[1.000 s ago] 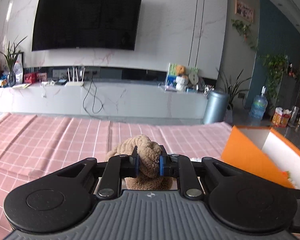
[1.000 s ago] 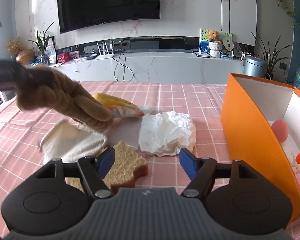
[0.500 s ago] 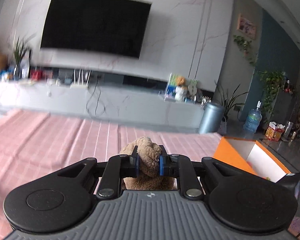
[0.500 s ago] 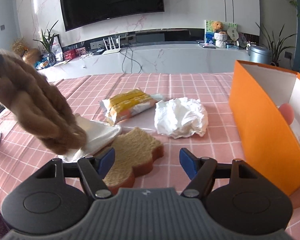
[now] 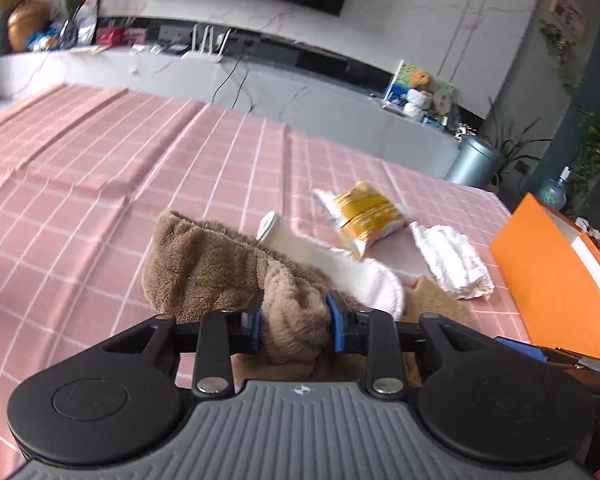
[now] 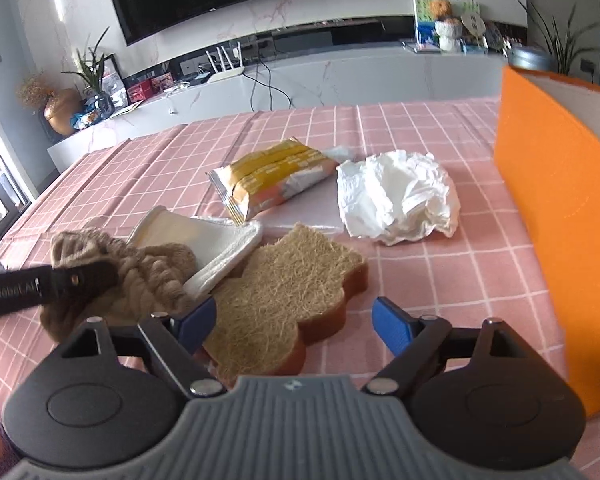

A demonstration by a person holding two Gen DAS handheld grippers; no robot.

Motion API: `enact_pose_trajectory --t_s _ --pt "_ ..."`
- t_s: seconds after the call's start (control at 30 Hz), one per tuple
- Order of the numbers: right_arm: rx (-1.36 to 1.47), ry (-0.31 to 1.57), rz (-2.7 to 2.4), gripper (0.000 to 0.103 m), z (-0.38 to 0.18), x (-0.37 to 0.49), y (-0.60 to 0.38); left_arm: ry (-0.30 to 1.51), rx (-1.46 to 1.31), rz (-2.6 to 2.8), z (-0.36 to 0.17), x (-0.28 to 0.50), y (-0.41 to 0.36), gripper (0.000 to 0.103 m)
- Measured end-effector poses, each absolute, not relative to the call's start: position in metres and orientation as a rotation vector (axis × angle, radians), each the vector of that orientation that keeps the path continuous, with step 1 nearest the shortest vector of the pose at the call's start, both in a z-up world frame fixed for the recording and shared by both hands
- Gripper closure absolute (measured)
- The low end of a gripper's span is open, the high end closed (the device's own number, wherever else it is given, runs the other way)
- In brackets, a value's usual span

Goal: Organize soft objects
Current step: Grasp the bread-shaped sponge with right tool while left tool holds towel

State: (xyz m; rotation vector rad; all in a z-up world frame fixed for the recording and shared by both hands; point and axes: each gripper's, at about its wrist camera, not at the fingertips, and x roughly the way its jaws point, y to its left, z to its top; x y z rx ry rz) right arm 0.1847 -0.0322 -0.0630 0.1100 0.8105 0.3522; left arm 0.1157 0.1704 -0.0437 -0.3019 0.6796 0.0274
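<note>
Here, left gripper (image 5: 294, 326): clamped on the brown plush cloth (image 5: 220, 268), blue pads pressed into a bunched fold at lower centre of its view.
Brown plush cloth: draped from the pads up and left onto the pink checked tabletop (image 5: 100, 184); in the right wrist view it sat at lower left (image 6: 140, 276).
Right gripper (image 6: 294, 322): jaws spread wide, holding nothing, with the brown sponge (image 6: 284, 296) lying between and just beyond its fingers.
White pad (image 6: 208, 244): touching the plush cloth and the sponge, left of centre.
Yellow snack packet (image 6: 272, 180): above the pad, mid frame.
Crumpled white tissue (image 6: 396, 196): right of the packet, on the tabletop.
Orange box (image 6: 556, 216): standing at the right edge.
</note>
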Motion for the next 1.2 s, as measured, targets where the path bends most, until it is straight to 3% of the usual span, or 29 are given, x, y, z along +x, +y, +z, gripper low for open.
enact_pose_trajectory --t_s 0.13,0.27,0.4,0.53,0.6,0.67,0.73,0.8,0.97,1.03,1.2 --pt "0.133 0.851 0.337 0.018 -0.073 0.196 -0.030 0.710 -0.368 0.072 -0.060 0.114 0.181 0.034" --pt "0.185 0.885 0.336 0.016 -0.082 0.206 -0.029 0.722 -0.460 0.121 -0.068 0.115 0.188 0.016" --pt "0.195 0.883 0.351 0.014 -0.084 0.209 -0.024 0.736 -0.538 0.150 -0.064 0.120 0.188 0.009" --pt "0.170 0.857 0.369 0.021 -0.082 0.206 -0.019 0.759 -0.566 0.212 -0.063 0.129 0.183 0.008" --pt "0.168 0.852 0.373 0.024 -0.081 0.205 -0.020 0.773 -0.557 0.253 -0.066 0.134 0.181 0.010" --pt "0.179 0.849 0.383 0.028 -0.081 0.204 -0.023 0.781 -0.542 0.279 -0.069 0.137 0.178 0.021" --pt "0.182 0.824 0.371 0.045 -0.077 0.201 -0.029 0.784 -0.507 0.282 -0.069 0.138 0.173 0.029" --pt "0.187 0.825 0.375 0.047 -0.074 0.199 -0.033 0.785 -0.484 0.279 -0.070 0.136 0.171 0.038" --pt "0.203 0.789 0.380 0.066 -0.064 0.193 -0.043 0.767 -0.476 0.257 -0.067 0.129 0.173 0.062" --pt "0.193 0.772 0.378 0.075 -0.059 0.189 -0.047 0.760 -0.471 0.246 -0.064 0.125 0.173 0.068" --pt "0.175 0.723 0.389 0.081 -0.043 0.176 -0.059 0.720 -0.466 0.209 -0.055 0.112 0.171 0.078"
